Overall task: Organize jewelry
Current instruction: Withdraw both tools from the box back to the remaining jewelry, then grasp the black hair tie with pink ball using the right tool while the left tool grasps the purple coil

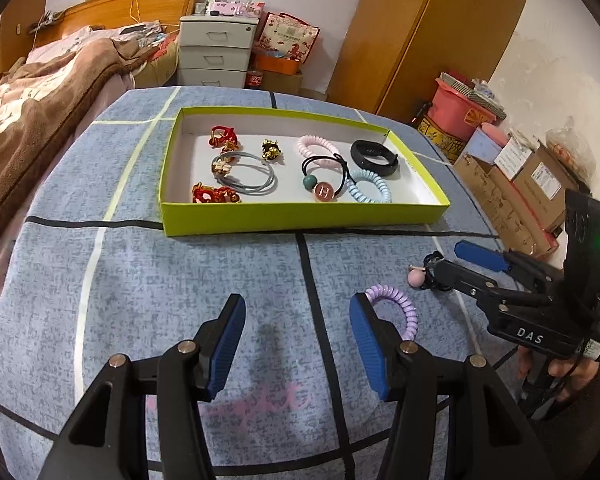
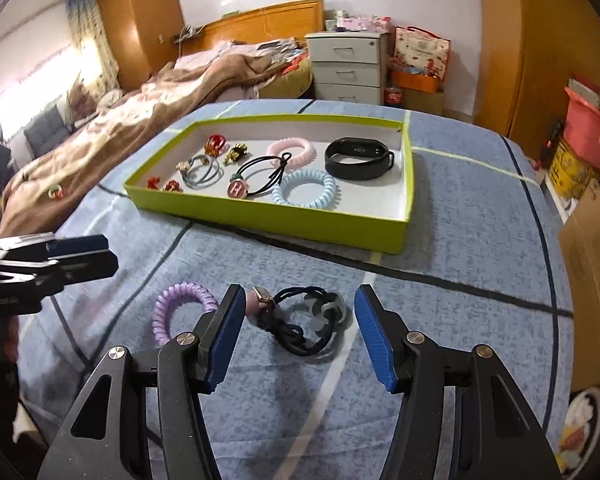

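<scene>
A lime-green box on the blue cloth holds several hair ties, small ornaments and a black wristband. A purple coil hair tie lies on the cloth just right of my open left gripper. A black hair tie with a pink bead lies between the open fingers of my right gripper, which also shows in the left wrist view. Neither gripper holds anything.
The table is covered by a blue checked cloth. A bed stands to the left. A drawer unit, bags, a wardrobe and cardboard boxes stand behind and to the right.
</scene>
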{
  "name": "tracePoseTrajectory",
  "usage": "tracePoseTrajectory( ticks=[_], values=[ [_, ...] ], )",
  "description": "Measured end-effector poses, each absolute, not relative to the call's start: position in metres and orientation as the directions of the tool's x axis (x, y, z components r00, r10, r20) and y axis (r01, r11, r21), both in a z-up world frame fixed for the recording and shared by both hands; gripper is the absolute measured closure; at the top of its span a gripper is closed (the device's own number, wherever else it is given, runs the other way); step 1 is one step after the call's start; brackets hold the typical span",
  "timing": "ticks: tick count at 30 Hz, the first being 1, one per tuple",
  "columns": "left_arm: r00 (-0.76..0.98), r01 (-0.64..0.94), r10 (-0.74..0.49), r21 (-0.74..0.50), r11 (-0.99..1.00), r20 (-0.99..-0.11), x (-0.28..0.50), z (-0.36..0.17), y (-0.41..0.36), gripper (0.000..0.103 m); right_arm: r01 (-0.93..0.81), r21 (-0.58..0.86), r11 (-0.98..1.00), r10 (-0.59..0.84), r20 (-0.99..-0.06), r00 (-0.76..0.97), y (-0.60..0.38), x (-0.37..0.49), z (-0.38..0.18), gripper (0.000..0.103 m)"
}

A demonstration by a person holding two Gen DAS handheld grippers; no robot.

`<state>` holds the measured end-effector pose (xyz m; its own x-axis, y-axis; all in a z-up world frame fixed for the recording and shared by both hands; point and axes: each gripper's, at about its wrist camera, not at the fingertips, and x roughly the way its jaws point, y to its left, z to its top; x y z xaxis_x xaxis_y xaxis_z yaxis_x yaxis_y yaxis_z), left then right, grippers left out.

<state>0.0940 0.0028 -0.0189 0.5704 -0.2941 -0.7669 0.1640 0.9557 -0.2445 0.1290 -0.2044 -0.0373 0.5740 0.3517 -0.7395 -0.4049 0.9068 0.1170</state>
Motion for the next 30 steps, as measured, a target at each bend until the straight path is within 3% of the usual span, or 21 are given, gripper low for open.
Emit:
tracePoseTrajectory(
  ticks=[13,16,27,29,30],
  values=[
    [0.555,0.151,-0.291,-0.249,0.957,-0.779,0.094,-0.024,-0.002,0.047,-0.404,0.141,0.904,0.357,-0.769,0.531,-0.202,0.134,-0.047,0.046],
    [0.552,0.156,-0.293,-0.249,0.956,-0.781,0.093,-0.025,-0.003,0.047,-0.419,0.062,0.906,0.325,-0.738,0.592,-0.197,0.118,-0.038,0.046],
    [0.538,0.165,-0.297,-0.246,0.955,-0.789,0.094,-0.029,-0.008,0.047,-0.455,0.06,0.889,0.325,-0.782,0.532,-0.186,0.12,-0.048,0.046],
    [0.537,0.172,-0.301,-0.247,0.954,-0.788,0.094,-0.029,-0.01,0.047,-0.441,0.044,0.897,0.304,-0.786,0.539,-0.187,0.119,-0.049,0.054],
    [0.535,0.174,-0.302,-0.247,0.953,-0.789,0.095,-0.029,-0.012,0.047,-0.428,0.025,0.903,0.281,-0.788,0.548,-0.188,0.119,-0.049,0.064]
  ],
)
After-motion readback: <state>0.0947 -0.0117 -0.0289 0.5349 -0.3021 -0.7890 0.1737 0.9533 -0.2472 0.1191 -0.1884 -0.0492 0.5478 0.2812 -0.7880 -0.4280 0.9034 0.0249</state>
